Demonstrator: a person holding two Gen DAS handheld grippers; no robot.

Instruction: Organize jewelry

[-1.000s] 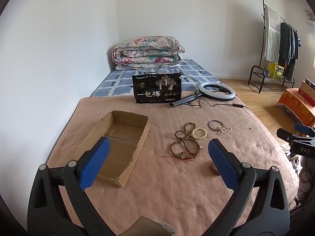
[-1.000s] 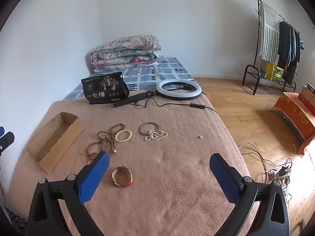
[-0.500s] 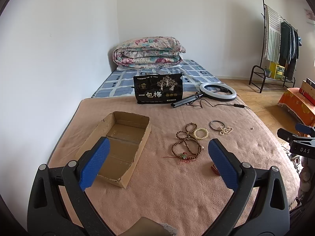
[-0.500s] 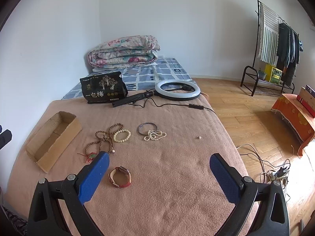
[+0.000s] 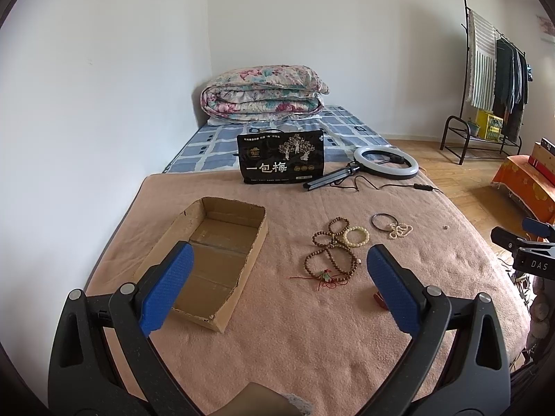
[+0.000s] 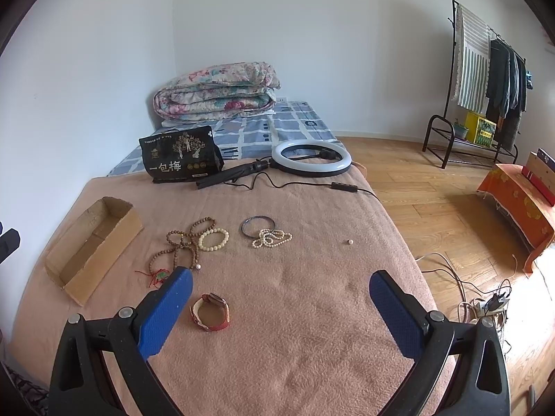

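Note:
Jewelry lies on a pink blanket (image 6: 312, 312): a long brown bead strand (image 5: 329, 253) (image 6: 180, 246), a cream bead bracelet (image 5: 355, 236) (image 6: 213, 239), a dark bangle (image 5: 381, 222) (image 6: 258, 226), a pearl chain (image 5: 400, 230) (image 6: 272, 237) and a red watch (image 6: 210, 312). An empty cardboard box (image 5: 211, 253) (image 6: 92, 246) sits to their left. My left gripper (image 5: 277, 287) hovers open above the near blanket, between box and beads. My right gripper (image 6: 281, 308) is open too, with the watch just inside its left finger.
A black snack bag (image 5: 281, 157), a ring light (image 5: 385, 163) with its cable, and a folded quilt (image 5: 263, 92) lie farther back. A loose bead (image 6: 350, 241) sits near the bed's right edge. On the floor right are cables (image 6: 485, 305) and a clothes rack (image 6: 485, 79).
Both views shifted slightly; the scene slid a little as the grippers drifted. Nothing was picked up or moved on the blanket.

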